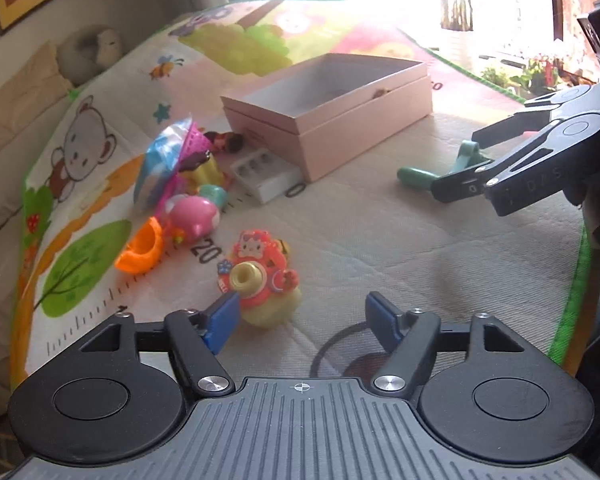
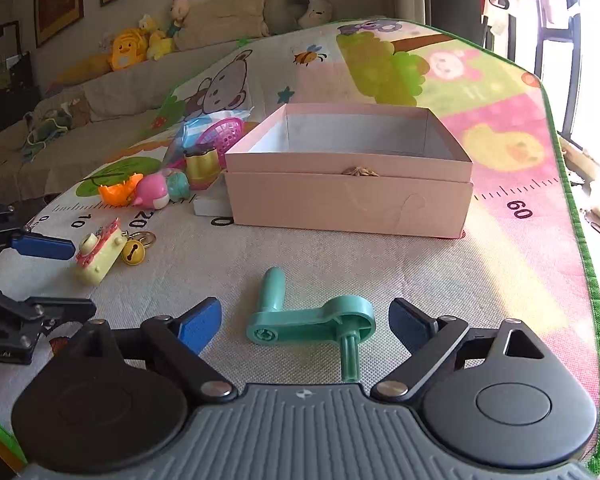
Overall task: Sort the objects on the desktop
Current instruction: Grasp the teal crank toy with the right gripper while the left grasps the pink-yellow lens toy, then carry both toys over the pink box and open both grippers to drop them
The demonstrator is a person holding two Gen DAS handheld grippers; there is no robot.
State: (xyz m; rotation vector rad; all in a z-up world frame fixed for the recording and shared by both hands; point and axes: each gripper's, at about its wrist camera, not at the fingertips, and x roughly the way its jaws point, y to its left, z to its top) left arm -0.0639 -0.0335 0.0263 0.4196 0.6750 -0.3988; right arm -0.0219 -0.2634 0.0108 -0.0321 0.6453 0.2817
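Observation:
My left gripper [image 1: 300,314] is open, low over the mat. A yellow toy camera with a red cartoon front [image 1: 262,286] lies between its fingers, close to the left pad. The same toy [image 2: 100,254] shows in the right wrist view with a gold bell beside it. My right gripper [image 2: 305,326] is open around a teal plastic crank handle [image 2: 312,318] lying flat on the mat. The handle also shows in the left wrist view [image 1: 420,174]. An open pink box [image 2: 348,184] stands behind; it also shows in the left wrist view [image 1: 332,112].
A heap of toys lies left of the box: an orange piece [image 1: 142,248], a pink round toy [image 1: 194,214], a pink mesh basket [image 1: 196,142] and a white tray [image 1: 264,174]. The play mat's green edge [image 2: 592,280] runs along the right. A sofa with plush toys [image 2: 132,46] is behind.

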